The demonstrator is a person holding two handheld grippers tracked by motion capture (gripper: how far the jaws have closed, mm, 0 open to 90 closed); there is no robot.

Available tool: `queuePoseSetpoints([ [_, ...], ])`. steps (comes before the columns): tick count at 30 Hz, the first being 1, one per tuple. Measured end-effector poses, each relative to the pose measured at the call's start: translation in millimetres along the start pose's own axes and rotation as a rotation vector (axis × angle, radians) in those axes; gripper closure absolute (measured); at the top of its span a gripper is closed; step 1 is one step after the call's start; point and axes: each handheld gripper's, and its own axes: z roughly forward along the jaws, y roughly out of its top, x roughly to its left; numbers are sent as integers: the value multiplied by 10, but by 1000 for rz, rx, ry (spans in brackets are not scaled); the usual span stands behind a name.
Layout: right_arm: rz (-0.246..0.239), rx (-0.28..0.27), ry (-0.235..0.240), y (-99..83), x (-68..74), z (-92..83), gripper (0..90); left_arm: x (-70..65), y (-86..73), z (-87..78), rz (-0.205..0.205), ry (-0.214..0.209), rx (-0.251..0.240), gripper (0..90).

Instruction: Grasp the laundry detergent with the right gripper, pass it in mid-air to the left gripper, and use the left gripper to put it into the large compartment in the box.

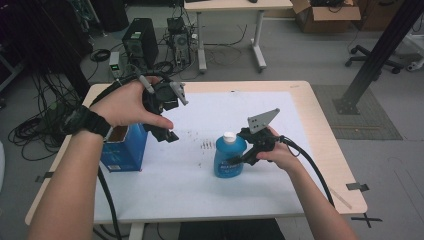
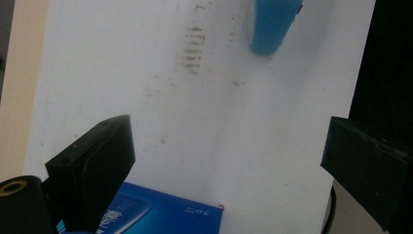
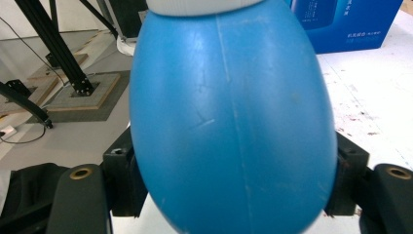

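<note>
- While the left tongs (image 1: 167, 131) hang released above the white-covered bench (image 1: 300, 150), jaws wide apart with nothing between them, the right tongs (image 1: 240, 156) are clenched on a blue bottle (image 1: 229, 159) that stands upright near the middle of the sheet
- Seen from the right gripper view, the two black jaws press the bottle's (image 3: 229, 117) rounded belly from either side, low on the body and well under the white cap (image 3: 202, 5)
- Smooth moulded plastic with a seam down its face, the bottle looks slippery and likely gives a little under a squeeze; weight depends on the fill, which cannot be told
- A hold across the widest part, as here, seems safest, since a curved wall could slide out of flat jaws higher up
- An open blue carton (image 1: 124, 147) stands at the bench's left, just below the left tongs
</note>
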Motion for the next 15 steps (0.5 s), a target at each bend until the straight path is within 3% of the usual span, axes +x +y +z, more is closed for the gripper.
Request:
queuePoseSetpoints([
  [15, -3, 6, -11, -22, -1, -7, 379, 6, -1, 13, 0, -4, 0, 56],
])
